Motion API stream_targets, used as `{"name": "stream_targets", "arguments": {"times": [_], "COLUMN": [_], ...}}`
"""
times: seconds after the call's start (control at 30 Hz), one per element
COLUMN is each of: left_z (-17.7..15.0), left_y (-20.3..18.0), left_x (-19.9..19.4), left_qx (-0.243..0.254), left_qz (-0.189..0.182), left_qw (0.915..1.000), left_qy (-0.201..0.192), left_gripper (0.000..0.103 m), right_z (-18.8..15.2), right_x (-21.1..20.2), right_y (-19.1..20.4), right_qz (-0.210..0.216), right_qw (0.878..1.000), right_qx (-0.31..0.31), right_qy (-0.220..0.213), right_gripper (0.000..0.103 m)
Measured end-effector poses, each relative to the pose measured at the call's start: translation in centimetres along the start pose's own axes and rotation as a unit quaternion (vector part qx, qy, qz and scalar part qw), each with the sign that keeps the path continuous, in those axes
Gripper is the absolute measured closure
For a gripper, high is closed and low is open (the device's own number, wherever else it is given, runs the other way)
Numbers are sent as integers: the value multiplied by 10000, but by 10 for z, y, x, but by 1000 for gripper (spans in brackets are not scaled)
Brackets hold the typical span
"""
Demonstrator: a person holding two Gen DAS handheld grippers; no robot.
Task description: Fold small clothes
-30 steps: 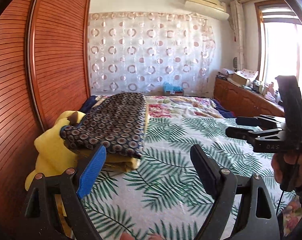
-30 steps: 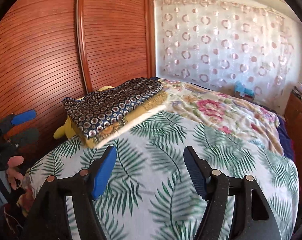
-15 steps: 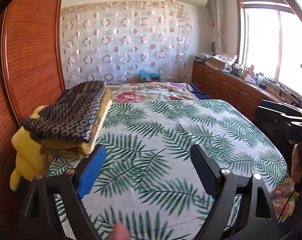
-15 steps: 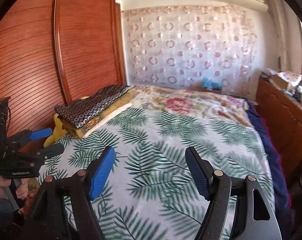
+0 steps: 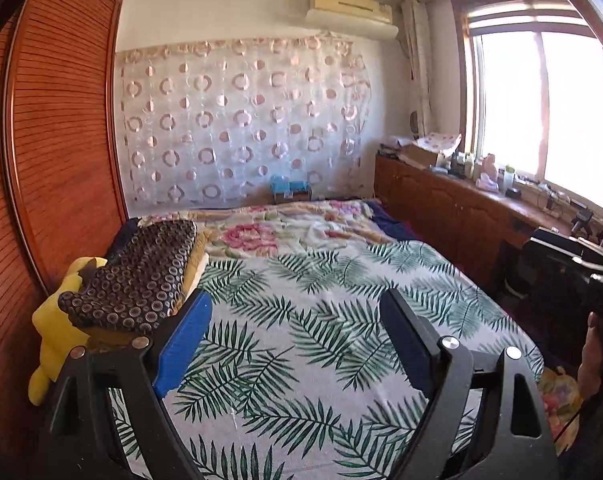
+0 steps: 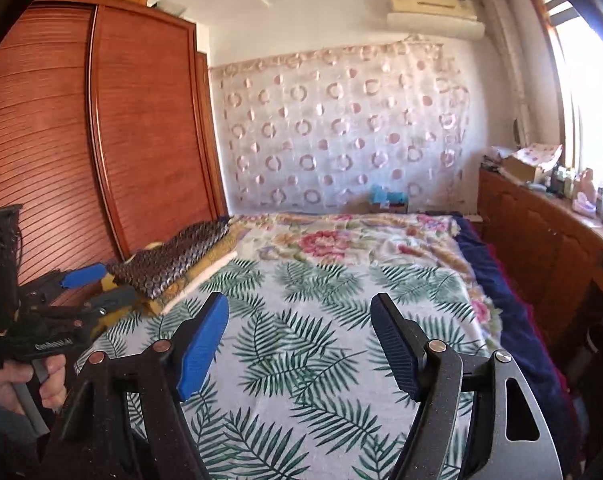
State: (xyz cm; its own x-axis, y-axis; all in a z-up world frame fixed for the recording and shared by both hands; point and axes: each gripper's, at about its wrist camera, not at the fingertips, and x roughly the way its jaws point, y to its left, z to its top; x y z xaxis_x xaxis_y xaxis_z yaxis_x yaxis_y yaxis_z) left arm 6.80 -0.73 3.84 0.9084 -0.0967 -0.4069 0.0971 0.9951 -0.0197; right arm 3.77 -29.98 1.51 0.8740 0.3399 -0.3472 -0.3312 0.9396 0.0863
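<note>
Both claws held out over the near end of the bed (image 5: 301,360), tilted a bit down, level w/ each other. Left gripper (image 5: 297,332) has its jaws spread wide, nothing between them, only the palm-leaf sheet (image 6: 301,340) below. Right gripper (image 6: 299,338) also gaping, empty, same sheet under it.

Left hand (image 6: 25,384) shows in the right-wrist view: fingers curled round the grip handle, fist low at the bed's near left corner. Right hand (image 5: 595,356) just visible at the far right edge of the left-wrist view, wrapped on its handle too.

Folded clothes (image 5: 137,280), dark w/ ring pattern, sit on a stack w/ yellowish fabric under them, ahead and left of the left claw, just past its blue pad (image 5: 181,340). From the right claw they're further off, ahead-left. Neither claw touches the stack. Yellow plush toy (image 5: 55,332) left of the pile, against the wardrobe (image 5: 57,152).
</note>
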Motion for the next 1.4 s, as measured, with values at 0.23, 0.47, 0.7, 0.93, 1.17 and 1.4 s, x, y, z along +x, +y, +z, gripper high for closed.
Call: {"name": "stream_targets", "arguments": {"times": [0.23,0.47,0.7,0.93,1.17,1.4], "left_z": [11,7,4,4,3,2], "left_y": [0,3,2,2,1,0], "left_x": [-28,-30,-29,-29,-29,-28], "left_qx": [10,-62,-63,-59,-57,-53], "left_qz": [245,279,287,288,284,283], "left_qw": [9990,9988,9989,9989,9989,9989], "left_qy": [-374,-387,-364,-363,-369,-377], "left_gripper": [17,17,17,17,17,17], "right_z": [-4,-10,-4,-3,-3,-3], "right_x": [-16,-3,-8,-9,-8,-7], "right_y": [17,20,15,10,7,8], "right_qz": [-249,-245,-274,-257,-234,-228], "right_qw": [9995,9996,9995,9996,9996,9996], "right_qx": [-39,47,1,-33,-29,-61], "right_qy": [-164,-158,-134,-129,-129,-129], "right_gripper": [27,27,27,27,27,27]}}
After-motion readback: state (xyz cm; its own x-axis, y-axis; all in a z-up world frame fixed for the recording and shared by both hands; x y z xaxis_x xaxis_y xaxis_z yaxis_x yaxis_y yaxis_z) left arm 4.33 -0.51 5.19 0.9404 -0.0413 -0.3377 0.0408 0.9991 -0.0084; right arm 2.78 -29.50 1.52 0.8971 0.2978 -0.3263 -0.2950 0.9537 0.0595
